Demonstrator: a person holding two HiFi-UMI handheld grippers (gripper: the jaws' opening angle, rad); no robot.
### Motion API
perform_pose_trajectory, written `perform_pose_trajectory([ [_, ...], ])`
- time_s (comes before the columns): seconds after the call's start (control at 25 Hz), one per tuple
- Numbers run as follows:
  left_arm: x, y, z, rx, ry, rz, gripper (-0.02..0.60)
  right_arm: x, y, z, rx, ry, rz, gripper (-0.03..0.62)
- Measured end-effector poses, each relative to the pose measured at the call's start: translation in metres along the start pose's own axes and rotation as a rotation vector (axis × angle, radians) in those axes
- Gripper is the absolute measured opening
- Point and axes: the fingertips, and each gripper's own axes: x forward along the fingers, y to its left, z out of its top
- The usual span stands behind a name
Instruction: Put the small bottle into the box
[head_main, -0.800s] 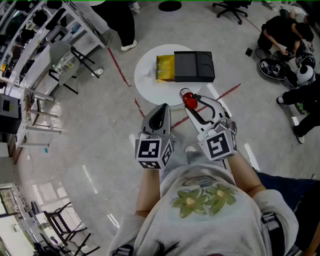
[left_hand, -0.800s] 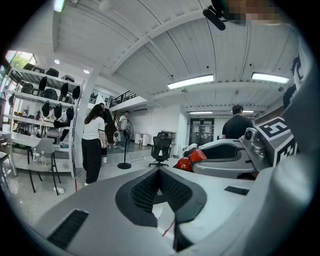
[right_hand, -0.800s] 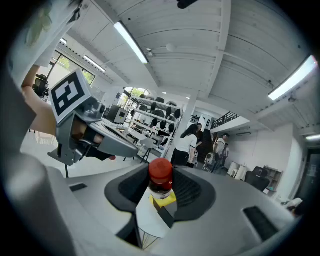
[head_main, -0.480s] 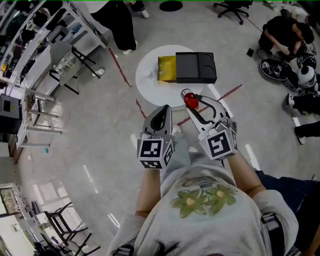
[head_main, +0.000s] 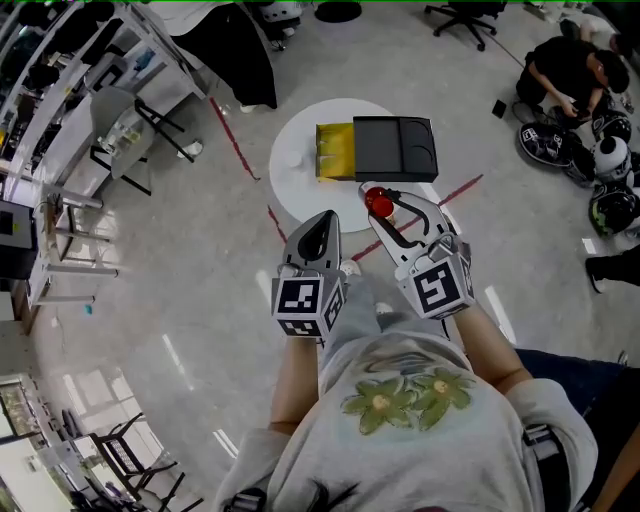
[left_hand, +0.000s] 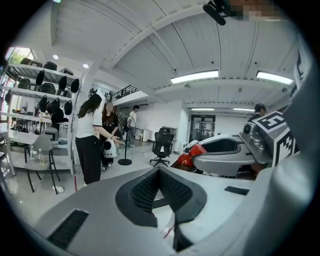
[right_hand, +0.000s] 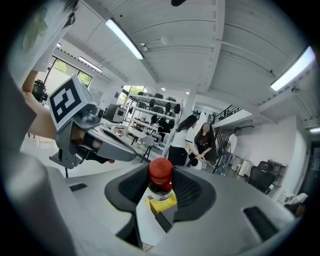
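My right gripper (head_main: 380, 205) is shut on the small bottle (head_main: 378, 203), a dark bottle with a red cap. It holds the bottle upright in the air just short of the round white table (head_main: 300, 160). In the right gripper view the bottle (right_hand: 161, 181) stands between the dark pads. The box (head_main: 395, 148) lies on the table, black with a yellow section (head_main: 335, 150) at its left end. Through the jaw gap it shows as a yellow and dark box (right_hand: 162, 207). My left gripper (head_main: 322, 225) hangs beside the right one, shut and empty, its tips (left_hand: 160, 172) meeting.
Red tape lines (head_main: 235, 140) cross the grey floor around the table. Shelving and chairs (head_main: 120, 110) line the left side. People sit on the floor with helmets (head_main: 580, 130) at the far right. A standing person (left_hand: 90, 140) shows in the left gripper view.
The table and box have slid slightly lower in the head view, nearer to the grippers. The dark-clothed person at the top has moved away. Both grippers keep their pose, the bottle still gripped.
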Motion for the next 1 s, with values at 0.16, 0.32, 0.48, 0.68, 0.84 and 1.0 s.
perform_pose_trajectory([
  [0.16, 0.026, 0.022, 0.010, -0.010, -0.006, 0.000, 0.003, 0.029, -0.021, 0.001, -0.013, -0.001, -0.002, 0.149],
  [0.32, 0.048, 0.046, 0.020, -0.016, -0.004, -0.013, 0.002, 0.059, -0.039, 0.008, -0.001, 0.010, -0.013, 0.149],
  [0.48, 0.070, 0.070, 0.031, -0.021, -0.006, -0.023, 0.002, 0.087, -0.054, 0.016, -0.001, 0.003, -0.023, 0.149],
  [0.68, 0.086, 0.102, 0.036, -0.021, -0.009, -0.022, 0.002, 0.118, -0.063, 0.020, -0.008, 0.022, -0.033, 0.149],
  [0.84, 0.098, 0.123, 0.033, -0.024, 0.005, -0.042, 0.002, 0.143, -0.065, 0.017, -0.006, 0.065, -0.032, 0.149],
  [1.0, 0.115, 0.132, 0.028, -0.003, 0.018, -0.080, 0.003, 0.159, -0.071, 0.006, -0.009, 0.096, -0.051, 0.149],
])
